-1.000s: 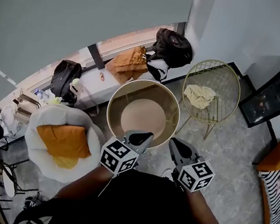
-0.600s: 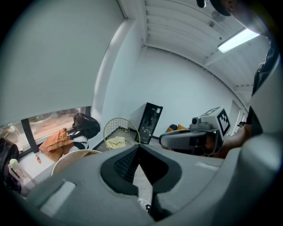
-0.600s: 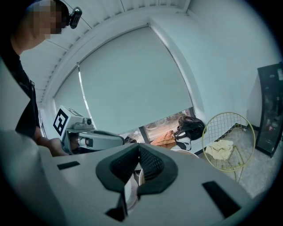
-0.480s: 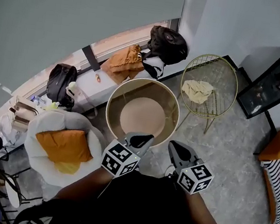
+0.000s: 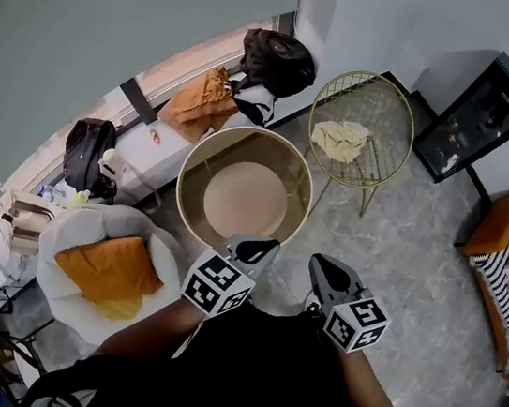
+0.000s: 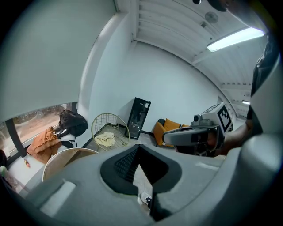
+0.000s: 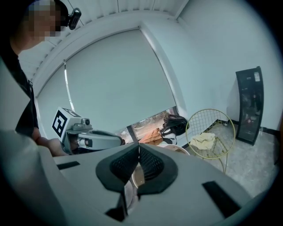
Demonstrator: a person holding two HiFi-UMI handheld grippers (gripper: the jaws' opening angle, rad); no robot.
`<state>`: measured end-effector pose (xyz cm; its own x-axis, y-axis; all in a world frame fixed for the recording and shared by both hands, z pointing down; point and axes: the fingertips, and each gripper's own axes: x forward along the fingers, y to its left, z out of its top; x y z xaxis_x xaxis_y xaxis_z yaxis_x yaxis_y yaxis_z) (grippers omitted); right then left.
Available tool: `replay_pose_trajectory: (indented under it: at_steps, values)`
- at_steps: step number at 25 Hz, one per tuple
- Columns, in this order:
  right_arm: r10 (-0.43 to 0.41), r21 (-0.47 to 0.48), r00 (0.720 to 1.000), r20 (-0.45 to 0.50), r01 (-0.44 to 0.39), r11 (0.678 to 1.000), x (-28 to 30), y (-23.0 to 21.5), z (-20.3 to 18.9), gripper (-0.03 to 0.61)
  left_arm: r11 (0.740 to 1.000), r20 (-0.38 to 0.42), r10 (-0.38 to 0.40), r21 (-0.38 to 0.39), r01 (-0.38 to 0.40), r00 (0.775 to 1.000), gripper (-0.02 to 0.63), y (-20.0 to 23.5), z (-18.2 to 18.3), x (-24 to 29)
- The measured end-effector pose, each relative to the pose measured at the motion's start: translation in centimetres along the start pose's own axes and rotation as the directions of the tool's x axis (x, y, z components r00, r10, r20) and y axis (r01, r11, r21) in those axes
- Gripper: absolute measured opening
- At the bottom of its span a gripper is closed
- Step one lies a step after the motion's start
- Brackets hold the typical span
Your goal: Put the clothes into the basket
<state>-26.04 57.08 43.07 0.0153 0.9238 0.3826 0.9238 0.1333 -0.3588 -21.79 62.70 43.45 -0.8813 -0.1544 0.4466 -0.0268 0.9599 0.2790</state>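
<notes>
Left claw: pads meet at the tips in the left gripper view, closed, nothing between them. Right claw: pads likewise together in the right gripper view, closed and empty. Both are held side by side in front of the person's body, apart from each other and pointing slightly downward.

Round tan basket stands on the floor just ahead of the left claw's tip; only its bare bottom shows inside.

Clothes:
- cream cloth lies crumpled in the gold wire stand, beyond the basket and to its right, well apart from both claws; also seen in the left gripper view and the right gripper view
- orange garment lies heaped on the window ledge behind the basket, beside a black bag, well apart from both claws

Other items: white armchair with orange cushion left of the basket; black cabinet against the far wall; orange seat with striped fabric at the right edge.

Writing: marker cubes carry black-and-white square patterns only, no letters. A small pale label on the cabinet front is too small to read. No brand legible anywhere
</notes>
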Motion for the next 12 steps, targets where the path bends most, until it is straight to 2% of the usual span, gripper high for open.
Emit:
replay_pose_trajectory:
  at_steps: [5,12]
  values:
    - [0.011,-0.023,1.000,0.003,-0.011,1.000,-1.9,-1.1,0.1,0.015,1.000,0.011,0.001,-0.001,-0.001,1.000,0.000,-1.9,0.6,1.6]
    - [0.040,-0.045,0.999,-0.004,-0.040,0.998,-7.5,-6.7,0.4,0.015,0.993,0.049,0.046,-0.113,-0.040,0.998,0.000,-6.4,1.7,6.9]
